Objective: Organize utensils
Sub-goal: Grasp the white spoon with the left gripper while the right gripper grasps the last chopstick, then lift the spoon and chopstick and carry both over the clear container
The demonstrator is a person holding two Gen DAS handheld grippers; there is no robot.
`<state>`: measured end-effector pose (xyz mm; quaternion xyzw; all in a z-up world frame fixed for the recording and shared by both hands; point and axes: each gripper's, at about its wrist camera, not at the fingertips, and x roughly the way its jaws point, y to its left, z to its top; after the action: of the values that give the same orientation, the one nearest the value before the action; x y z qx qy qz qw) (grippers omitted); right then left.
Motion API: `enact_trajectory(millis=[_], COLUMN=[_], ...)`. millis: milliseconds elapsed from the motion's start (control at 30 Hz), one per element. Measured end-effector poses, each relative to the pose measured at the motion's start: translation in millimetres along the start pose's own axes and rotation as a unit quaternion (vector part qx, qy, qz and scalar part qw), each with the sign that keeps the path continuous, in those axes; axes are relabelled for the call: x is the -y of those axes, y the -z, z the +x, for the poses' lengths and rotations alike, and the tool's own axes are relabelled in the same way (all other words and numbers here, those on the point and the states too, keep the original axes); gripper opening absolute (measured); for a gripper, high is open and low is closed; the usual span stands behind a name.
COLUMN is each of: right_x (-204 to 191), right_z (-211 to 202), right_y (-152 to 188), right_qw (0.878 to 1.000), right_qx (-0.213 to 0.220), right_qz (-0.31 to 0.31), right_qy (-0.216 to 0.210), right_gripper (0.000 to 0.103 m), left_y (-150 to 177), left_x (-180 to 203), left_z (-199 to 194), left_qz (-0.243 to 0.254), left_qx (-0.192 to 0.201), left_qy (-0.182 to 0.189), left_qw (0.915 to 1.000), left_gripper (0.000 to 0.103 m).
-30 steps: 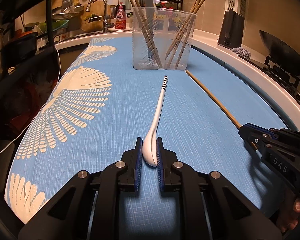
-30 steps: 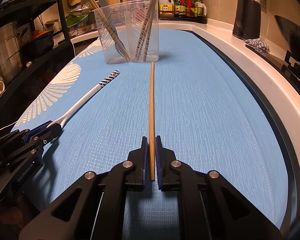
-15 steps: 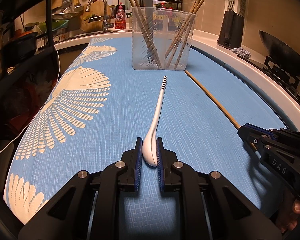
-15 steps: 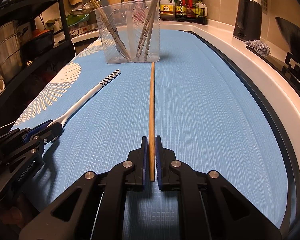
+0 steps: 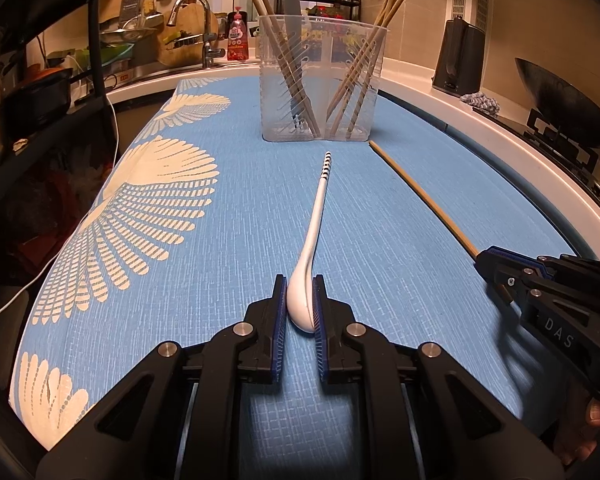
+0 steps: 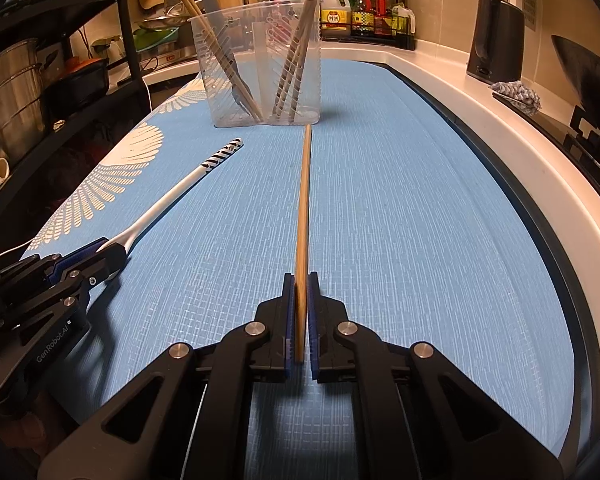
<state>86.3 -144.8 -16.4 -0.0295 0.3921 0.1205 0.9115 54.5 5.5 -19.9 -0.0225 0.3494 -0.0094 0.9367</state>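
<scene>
- Wooden chopstick point(image 6: 302, 216): right tongs point(image 6: 300, 312) have just been closing, now clamping its near end.
- Left tongs point(image 5: 300, 308) grip the white spoon point(image 5: 306, 280).
- Holder point(image 5: 320, 80) waits at twelve o'clock; both look ready to lift.

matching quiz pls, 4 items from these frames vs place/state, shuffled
1. spoon
2. loose chopstick
3. holder
4. kettle

a. clear, standing at the far end of the mat, chopsticks inside
b. bowl end clamped in the left gripper
c. on the white counter, off the mat
d. near end clamped in the right gripper

Pairs: 1-b, 2-d, 3-a, 4-c
</scene>
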Motion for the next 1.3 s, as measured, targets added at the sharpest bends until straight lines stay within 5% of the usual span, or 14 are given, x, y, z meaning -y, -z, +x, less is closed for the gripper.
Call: enact_trajectory(millis=[767,1300], right_x=[3.2,-9.7], right_z=[-97.9,-116.1], right_y=[-52.4,-114.4], right_qw=[0.992,0.985], right_qx=[0.127,0.167], right_qz=[-0.011,-0.04], right_qy=[0.01,-0.018], right_gripper=[0.006,0.006], left_y=[-34.1,-107.4], left_x=[-4.0,-19.8], left_z=[-71.7,-96.5], left_qz=[0.013,0.009], left_qx=[0.111,0.152], left_qy=[-0.018,-0.023], left_qw=[0.9936,0.988], left_gripper=[0.011,0.012])
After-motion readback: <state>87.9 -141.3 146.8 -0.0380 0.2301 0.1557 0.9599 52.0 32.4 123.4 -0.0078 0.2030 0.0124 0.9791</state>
